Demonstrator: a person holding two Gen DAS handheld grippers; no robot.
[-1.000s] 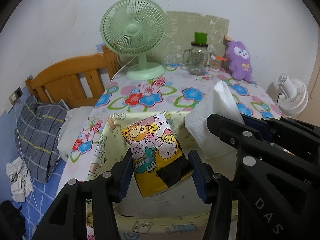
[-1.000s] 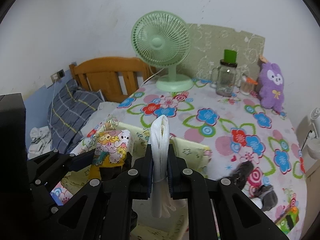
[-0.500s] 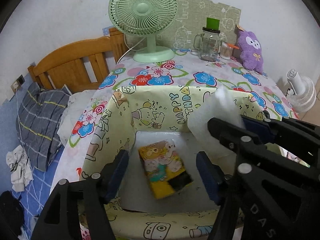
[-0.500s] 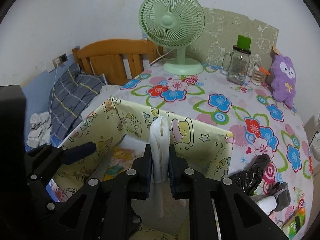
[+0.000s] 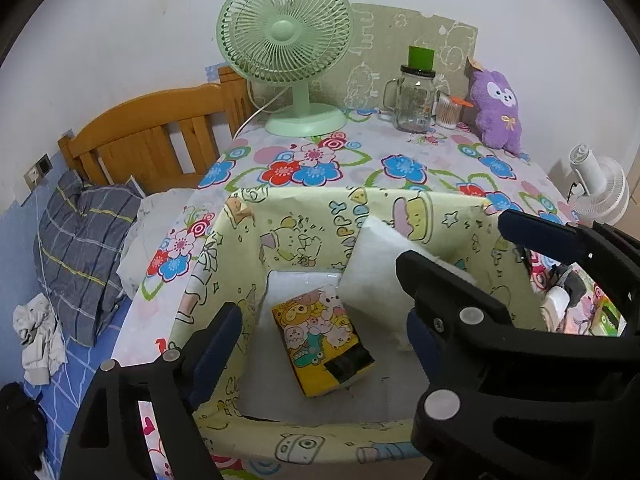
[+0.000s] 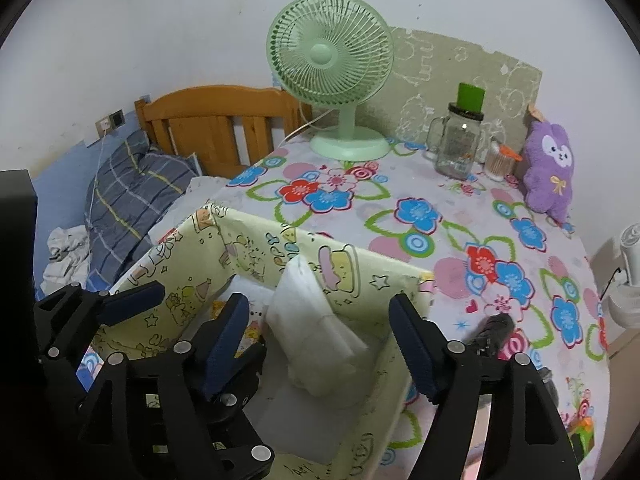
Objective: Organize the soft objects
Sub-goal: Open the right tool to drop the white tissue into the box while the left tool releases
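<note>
Both tongs hang over the yellow cartoon-print box at the near edge of the tabletop, and both have just been opening. The left tongs [image 5: 324, 332] stand released, blue pads well apart, nothing between them that they press on. The right tongs [image 6: 320, 338] are likewise released; the white folded cloth [image 6: 316, 332] sits between the pads but apart from both.

Where the things lie: the yellow cartoon pack [image 5: 322, 340] is flat on the white floor of the yellow box [image 5: 304, 216], slightly askew, towards the near wall. The white cloth leans on edge against the far wall, its foot on the box floor, just beside the pack.

Step in hand, by my judgement: the drop into the box, with only the withdrawal left. To do it well, lift each pair straight up and out with the jaws kept wide, so no pad snags the cloth or drags the thin box wall. The cloth stands tilted and looks likely to slump; a brush from the right pad would tip it onto the pack.

Farther out: dark soft items [image 6: 494, 330] lie on the floral tabletop [image 6: 460, 200] right of the box, probably next in line. A purple plush [image 6: 550, 172] sits at the far right corner beside a glass jar [image 6: 456, 148]; a green fan [image 6: 332, 56] stands at the far edge.

Hard to make out: the dark items are partly hidden by the right tongs, so I cannot tell what they are. The box's near wall is cut off by the tongs' bodies. The person's hands are out of view.
</note>
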